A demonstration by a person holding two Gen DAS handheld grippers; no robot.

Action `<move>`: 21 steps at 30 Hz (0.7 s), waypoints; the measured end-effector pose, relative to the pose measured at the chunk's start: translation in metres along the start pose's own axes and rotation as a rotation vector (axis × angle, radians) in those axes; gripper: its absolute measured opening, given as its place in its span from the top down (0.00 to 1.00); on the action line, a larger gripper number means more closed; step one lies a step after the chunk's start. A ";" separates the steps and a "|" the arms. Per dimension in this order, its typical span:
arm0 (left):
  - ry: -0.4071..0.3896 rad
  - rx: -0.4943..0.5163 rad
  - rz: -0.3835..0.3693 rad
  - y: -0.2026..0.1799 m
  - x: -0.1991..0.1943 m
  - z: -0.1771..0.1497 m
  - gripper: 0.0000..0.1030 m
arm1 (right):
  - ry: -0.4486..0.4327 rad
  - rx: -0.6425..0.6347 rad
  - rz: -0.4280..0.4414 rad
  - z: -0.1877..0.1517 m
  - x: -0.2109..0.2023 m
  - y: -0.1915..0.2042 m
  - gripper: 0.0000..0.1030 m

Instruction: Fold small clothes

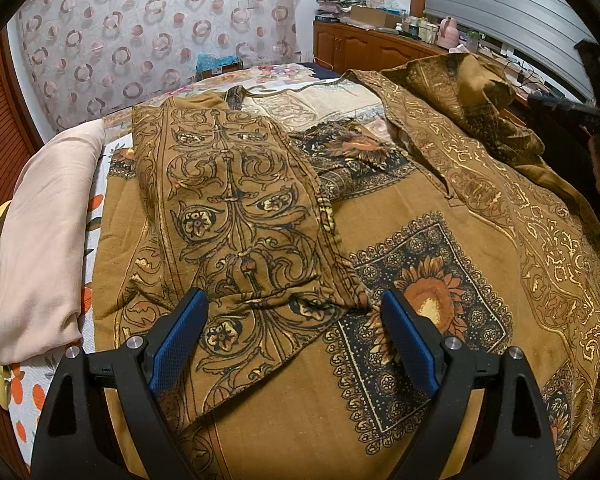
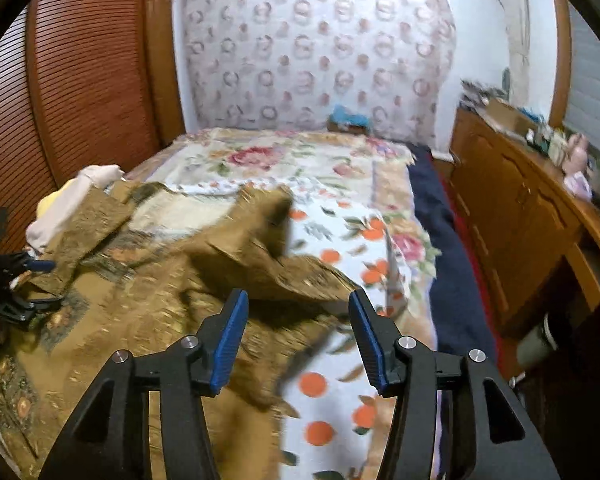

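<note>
Left gripper [image 1: 294, 312] spread above the brown patterned cotton garment [image 1: 400, 412] on the bed [image 2: 332, 432]; right gripper [image 2: 298, 308] parted, pinching nothing.

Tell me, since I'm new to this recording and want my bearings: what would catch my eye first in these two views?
The big brown patterned garment spread over the bed dominates the left wrist view, one sleeve already folded across it, a sunflower panel near the open left gripper. In the blurred right wrist view, the open right gripper hovers empty over the garment's bunched edge. Beneath lies a floral bedspread with orange fruit, against a circle-patterned curtain.
</note>
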State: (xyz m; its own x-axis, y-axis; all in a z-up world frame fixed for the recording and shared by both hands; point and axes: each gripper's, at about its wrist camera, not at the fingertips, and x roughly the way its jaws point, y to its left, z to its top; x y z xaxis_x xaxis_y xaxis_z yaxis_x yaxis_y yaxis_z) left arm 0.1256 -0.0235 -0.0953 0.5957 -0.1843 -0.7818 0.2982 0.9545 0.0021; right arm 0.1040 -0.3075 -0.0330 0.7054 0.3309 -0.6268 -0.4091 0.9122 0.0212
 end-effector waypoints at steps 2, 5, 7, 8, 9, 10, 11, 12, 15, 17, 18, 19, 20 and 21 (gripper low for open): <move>0.000 0.000 0.000 0.000 0.000 0.000 0.14 | 0.030 0.000 0.011 -0.004 0.017 0.001 0.47; 0.000 0.000 0.000 0.000 0.001 0.001 0.14 | 0.049 -0.030 -0.016 0.005 0.037 0.005 0.47; 0.000 0.000 0.000 0.000 0.001 0.001 0.14 | 0.046 -0.055 -0.031 0.017 0.045 0.008 0.47; 0.000 0.000 0.000 0.000 0.000 0.000 0.14 | 0.041 -0.070 -0.038 0.020 0.048 0.012 0.47; 0.000 0.000 0.000 0.000 0.001 0.001 0.14 | 0.036 -0.086 -0.050 0.025 0.050 0.016 0.47; 0.000 0.000 0.000 0.000 0.001 0.001 0.14 | 0.031 -0.102 -0.063 0.029 0.048 0.019 0.47; 0.000 0.000 0.000 0.000 0.000 0.000 0.14 | 0.025 -0.120 -0.070 0.031 0.048 0.023 0.47; 0.000 0.000 0.000 0.000 0.000 0.001 0.14 | 0.022 -0.134 -0.070 0.034 0.048 0.027 0.47; 0.000 0.000 0.000 0.000 0.000 0.001 0.14 | 0.034 -0.179 -0.048 0.038 0.053 0.038 0.48; 0.000 -0.001 -0.001 0.000 0.000 0.000 0.14 | 0.056 -0.220 -0.016 0.036 0.054 0.044 0.65; 0.000 -0.001 -0.001 0.000 0.000 0.001 0.14 | 0.073 -0.237 -0.012 0.038 0.057 0.046 0.91; 0.000 -0.001 0.000 0.000 0.000 0.001 0.14 | 0.084 -0.246 -0.005 0.039 0.057 0.049 0.96; 0.000 0.003 0.001 -0.001 0.000 0.000 0.14 | 0.079 -0.249 0.013 0.042 0.053 0.051 0.96; -0.003 0.008 0.001 -0.001 -0.001 0.001 0.14 | 0.071 -0.251 0.042 0.045 0.048 0.055 0.98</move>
State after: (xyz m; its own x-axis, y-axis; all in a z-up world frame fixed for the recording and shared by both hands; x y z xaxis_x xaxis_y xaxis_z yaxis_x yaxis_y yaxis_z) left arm 0.1257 -0.0247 -0.0938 0.5983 -0.1837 -0.7799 0.3030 0.9530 0.0080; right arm 0.1418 -0.2307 -0.0269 0.6463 0.3415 -0.6824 -0.5742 0.8067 -0.1400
